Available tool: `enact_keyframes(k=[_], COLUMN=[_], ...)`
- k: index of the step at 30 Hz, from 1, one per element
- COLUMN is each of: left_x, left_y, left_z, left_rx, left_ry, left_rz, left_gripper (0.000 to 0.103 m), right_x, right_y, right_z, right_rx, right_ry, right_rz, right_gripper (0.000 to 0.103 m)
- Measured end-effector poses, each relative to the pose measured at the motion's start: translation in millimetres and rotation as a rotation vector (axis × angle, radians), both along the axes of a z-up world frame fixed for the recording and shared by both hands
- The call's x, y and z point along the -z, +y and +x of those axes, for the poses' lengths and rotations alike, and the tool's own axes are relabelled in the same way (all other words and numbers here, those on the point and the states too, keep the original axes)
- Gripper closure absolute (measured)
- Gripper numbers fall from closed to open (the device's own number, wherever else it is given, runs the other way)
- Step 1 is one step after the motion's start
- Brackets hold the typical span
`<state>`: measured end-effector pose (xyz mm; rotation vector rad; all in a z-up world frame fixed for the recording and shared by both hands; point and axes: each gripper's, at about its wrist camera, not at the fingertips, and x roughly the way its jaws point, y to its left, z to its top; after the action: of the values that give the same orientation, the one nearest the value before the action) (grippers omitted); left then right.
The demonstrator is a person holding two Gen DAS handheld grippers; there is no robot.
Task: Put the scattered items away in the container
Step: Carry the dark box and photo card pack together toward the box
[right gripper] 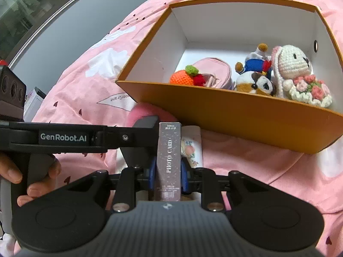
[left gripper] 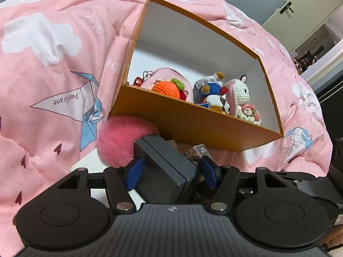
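An orange cardboard container (left gripper: 193,120) (right gripper: 235,115) with a white inside lies on pink bedding. It holds a pink pouch (right gripper: 214,68), a crochet orange (left gripper: 166,88), plush toys (right gripper: 255,79) and a crochet rabbit (right gripper: 293,64). My right gripper (right gripper: 168,176) is shut on a silvery photo card box (right gripper: 169,160), upright just before the container's front wall. My left gripper (left gripper: 171,170) stands open, with a dark grey box (left gripper: 163,167) between its blue pads and a gap at the right pad. A pink fluffy ball (left gripper: 120,141) rests against the container's near corner.
Pink bedding (left gripper: 53,75) printed with clouds and paper cranes covers everything around. A white card pack (right gripper: 191,150) with a peach picture lies behind the photo card box. A hand (right gripper: 12,175) grips the left gripper's handle. A door (left gripper: 300,6) shows far right.
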<state>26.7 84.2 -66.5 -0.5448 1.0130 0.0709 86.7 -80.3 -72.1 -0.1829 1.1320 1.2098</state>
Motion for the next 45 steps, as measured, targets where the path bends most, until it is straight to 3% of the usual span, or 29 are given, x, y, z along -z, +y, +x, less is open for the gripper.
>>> enact_keyframes(k=[28,41,45], left_x=[6.9,13.8,17.0], left_y=[9.0,23.2,27.4], left_z=[-26.8,-16.4,-10.7], left_rx=[0.033,-0.06,-0.101], left_ry=[0.048,0.064,0.091], left_rz=[-0.058,-0.151,-0.128], left_gripper=[0.046,0.044,0.044], right_x=[-1.1,-2.6,-2.2], right_y=[3.3,12.0,12.8], right_z=[1.6,-6.9,-7.0], right_rx=[-0.009,-0.041,-0.045], right_ry=[0.018,-0.052,-0.057], right_rz=[-0.001,-0.014,-0.019], right_gripper=[0.078,0.078,0.078])
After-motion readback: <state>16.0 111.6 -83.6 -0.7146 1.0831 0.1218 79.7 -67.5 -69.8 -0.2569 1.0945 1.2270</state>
